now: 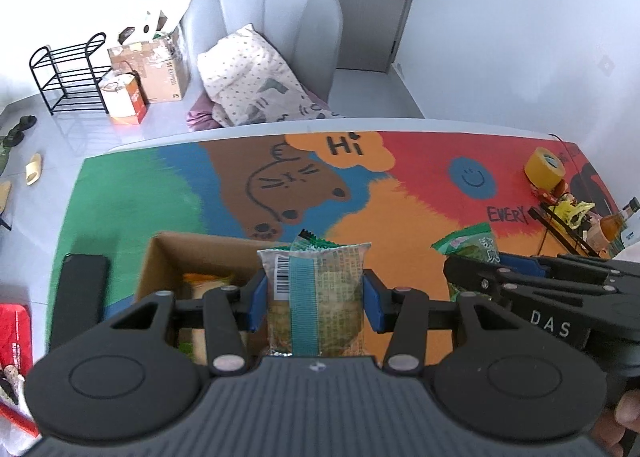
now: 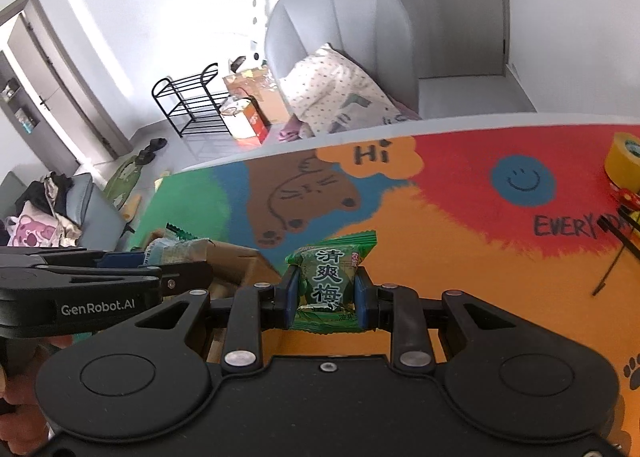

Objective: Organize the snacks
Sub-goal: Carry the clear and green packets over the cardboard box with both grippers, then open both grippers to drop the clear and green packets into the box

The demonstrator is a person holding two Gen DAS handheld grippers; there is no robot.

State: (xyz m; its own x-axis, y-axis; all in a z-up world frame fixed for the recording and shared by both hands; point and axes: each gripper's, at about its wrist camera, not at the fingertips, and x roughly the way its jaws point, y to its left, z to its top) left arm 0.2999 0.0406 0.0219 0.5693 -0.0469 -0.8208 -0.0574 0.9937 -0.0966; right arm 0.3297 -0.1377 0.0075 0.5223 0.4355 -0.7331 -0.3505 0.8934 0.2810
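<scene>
My left gripper [image 1: 315, 299] is shut on a clear snack packet with a teal stripe and a barcode [image 1: 316, 293], held upright over the right end of an open cardboard box [image 1: 160, 257]. Inside the box lie other wrapped snacks [image 1: 204, 285]. My right gripper [image 2: 327, 297] is shut on a small green plum-candy packet [image 2: 328, 277] above the orange part of the table mat. In the left wrist view the right gripper [image 1: 472, 277] shows at the right with that green packet [image 1: 472, 247]. In the right wrist view the left gripper [image 2: 176, 269] and its packet [image 2: 176, 249] sit above the box [image 2: 240, 261].
A colourful mat [image 1: 400, 185] covers the table. A yellow tape roll [image 1: 545, 169], a bottle [image 1: 612, 225] and clutter sit at the far right. A black flat object [image 1: 80, 297] lies left of the box. A grey armchair with a pillow [image 1: 260, 69] stands beyond the table.
</scene>
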